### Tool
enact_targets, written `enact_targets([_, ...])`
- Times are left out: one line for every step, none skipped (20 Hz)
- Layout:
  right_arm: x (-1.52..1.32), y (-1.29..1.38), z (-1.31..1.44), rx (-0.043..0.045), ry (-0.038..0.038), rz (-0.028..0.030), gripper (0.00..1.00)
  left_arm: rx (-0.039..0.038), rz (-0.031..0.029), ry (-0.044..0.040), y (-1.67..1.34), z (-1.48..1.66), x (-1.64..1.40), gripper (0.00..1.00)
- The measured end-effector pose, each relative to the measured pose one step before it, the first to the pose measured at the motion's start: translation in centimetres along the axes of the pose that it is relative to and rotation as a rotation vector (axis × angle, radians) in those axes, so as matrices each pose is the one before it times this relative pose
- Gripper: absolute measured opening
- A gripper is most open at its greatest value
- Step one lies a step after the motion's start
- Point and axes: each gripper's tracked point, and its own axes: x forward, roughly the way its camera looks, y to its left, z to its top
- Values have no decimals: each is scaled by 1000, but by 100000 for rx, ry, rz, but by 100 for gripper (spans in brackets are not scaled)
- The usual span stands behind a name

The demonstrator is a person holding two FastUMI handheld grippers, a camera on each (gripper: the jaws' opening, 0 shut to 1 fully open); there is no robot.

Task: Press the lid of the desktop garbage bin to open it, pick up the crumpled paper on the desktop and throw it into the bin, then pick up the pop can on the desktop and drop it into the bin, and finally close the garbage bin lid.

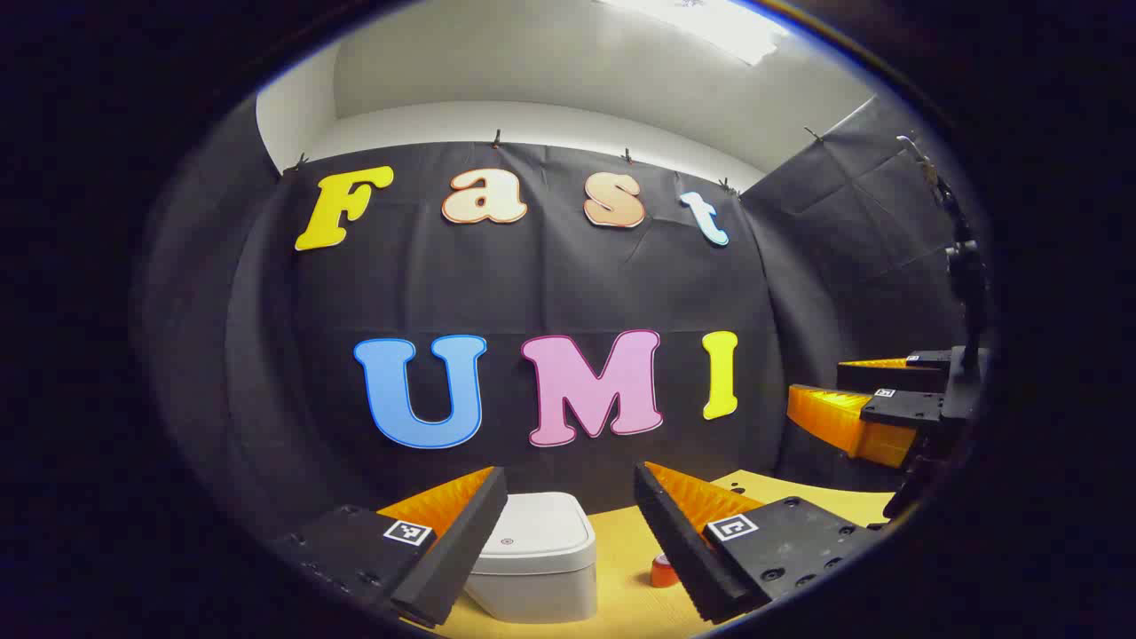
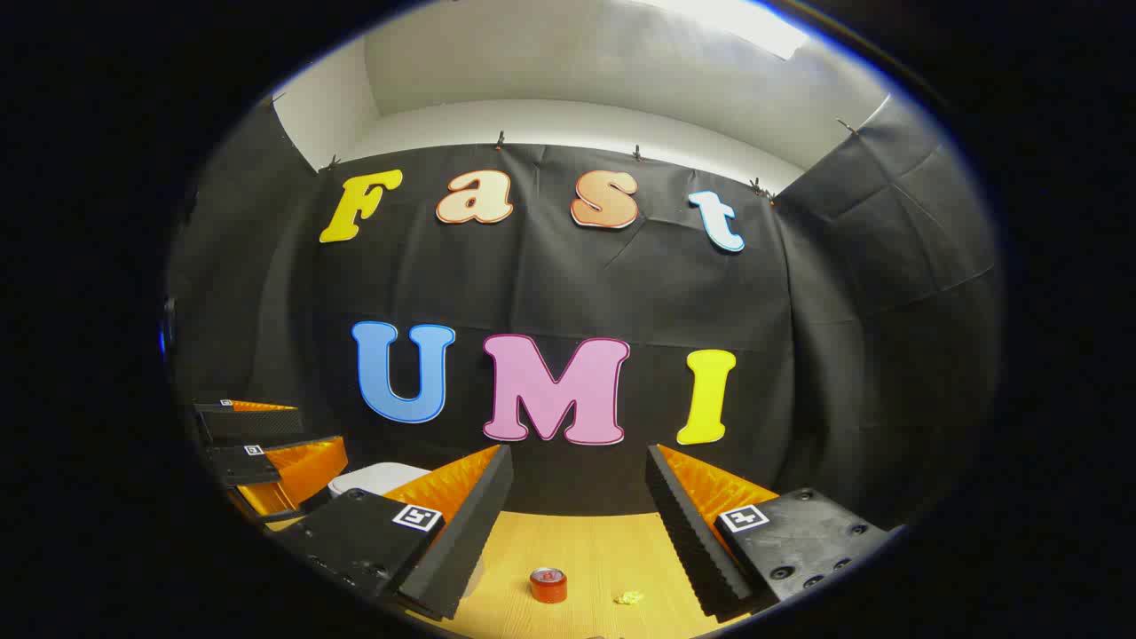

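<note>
**Lid still down, nothing binned yet**

Black cloth is hanging behind a yellow wooden desktop [image 2: 586, 546], and we are holding both grippers above it, level and facing the wall.

We are keeping the left gripper [image 1: 568, 515] spread wide with nothing between its fingers. The white bin [image 1: 537, 555] is sitting just ahead of them, nearer the left finger, and its lid [image 1: 541, 532] is lying flat and closed. Beside the right finger, part of the red can [image 1: 664, 570] is peeking out.

We are keeping the right gripper [image 2: 577, 501] wide and empty too. Between and ahead of its fingers the can [image 2: 548, 585] is standing upright, with the small crumpled paper [image 2: 629, 598] just beside it toward the right finger. The two are apart, not touching.

As we are judging it, the task is only starting: pressing the lid open, binning the paper, binning the can and closing the lid are all left.

We are finding no readable brand on the can or bin; the fingers are carrying square black-and-white markers, not words.
</note>
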Motion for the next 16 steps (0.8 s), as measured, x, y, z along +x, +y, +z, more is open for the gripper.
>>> enact_targets([-456,19,-167,775,539,-1057,97,1724,806,427,371,-161,-528,96])
enact_targets([-348,358,-316,816,1174,-473,97,1022,684,-81,373,-92,-387,96])
enact_targets([-285,309,-351,151,995,-148,100,1069,629,329,316,-147,-300,96])
enact_targets([-871,450,-533,-1218,1074,-381,97,717,428,702,671,-550,-784,96])
enact_targets([-446,26,-118,-1027,-243,-666,97,-438,-235,60,233,-228,-389,96])
enact_targets([-428,55,-189,-662,-116,-738,97,-676,-252,-15,266,-233,-222,96])
enact_targets([-541,174,-233,-180,-13,-576,97,-883,-203,51,236,-469,-235,96])
enact_targets([-257,97,-253,-36,921,-683,97,-944,-526,503,109,-250,-229,96])
enact_targets([-273,168,-188,90,630,-396,97,-800,-523,945,39,-391,-219,96])
enact_targets([-151,139,56,-40,135,-544,97,-760,-366,4,155,-20,-131,96])
enact_targets([-2,5,208,-249,139,-363,97,-664,-415,-527,29,180,-173,96])
enact_targets([6,10,59,-462,-148,-158,97,-749,-214,-1399,220,332,-136,96])
enact_targets([3,140,380,-739,-740,-224,97,-558,-81,-819,96,223,140,96])
enact_targets([23,12,107,-498,-453,101,97,-763,137,-72,-13,-151,176,96])
enact_targets([419,205,40,-514,12,542,97,-1560,-102,766,-199,-192,334,96])
enact_targets([294,-6,-36,-177,151,400,97,-1172,-339,435,-176,5,454,95])
